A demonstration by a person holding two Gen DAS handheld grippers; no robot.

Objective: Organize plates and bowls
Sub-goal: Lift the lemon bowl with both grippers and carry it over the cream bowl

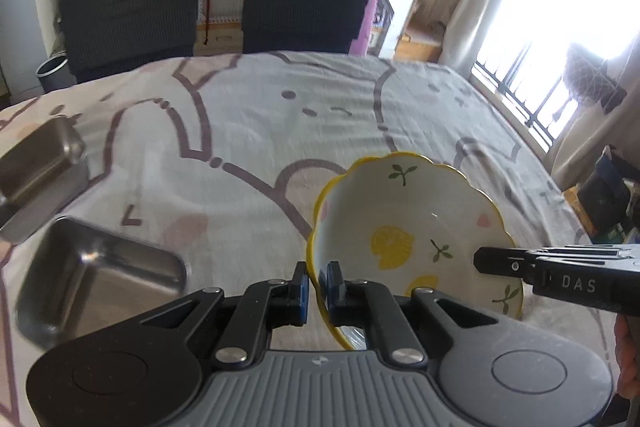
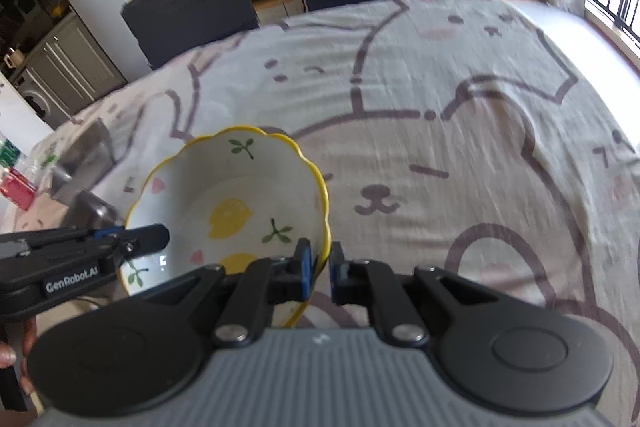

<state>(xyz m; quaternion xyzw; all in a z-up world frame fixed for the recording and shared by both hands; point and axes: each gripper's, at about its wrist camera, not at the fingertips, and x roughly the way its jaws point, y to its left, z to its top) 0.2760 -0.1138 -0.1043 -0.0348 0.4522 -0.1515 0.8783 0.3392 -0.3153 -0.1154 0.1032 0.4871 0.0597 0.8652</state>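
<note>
The bowl (image 1: 412,239) sits tilted above the surface (image 1: 248,131), near right of two steel trays (image 1: 96,275). Left tool (image 1: 316,281) and right tool (image 2: 318,265) each pinch opposite rim edges. Glazed ceramic: stiff, slippery, likely breakable, so the rim grip suits.

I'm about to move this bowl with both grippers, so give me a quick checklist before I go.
1. Left gripper on the bowl rim: ok, one finger on each side of the wall.
2. Right gripper on the opposite rim: ok, also straddling.
3. Grip firm enough: cannot tell.
4. Bowl empty: ok.
5. Bowl level: not ok, it looks tilted.
6. Steel trays clear of the bowl: ok, off to the left.
</note>
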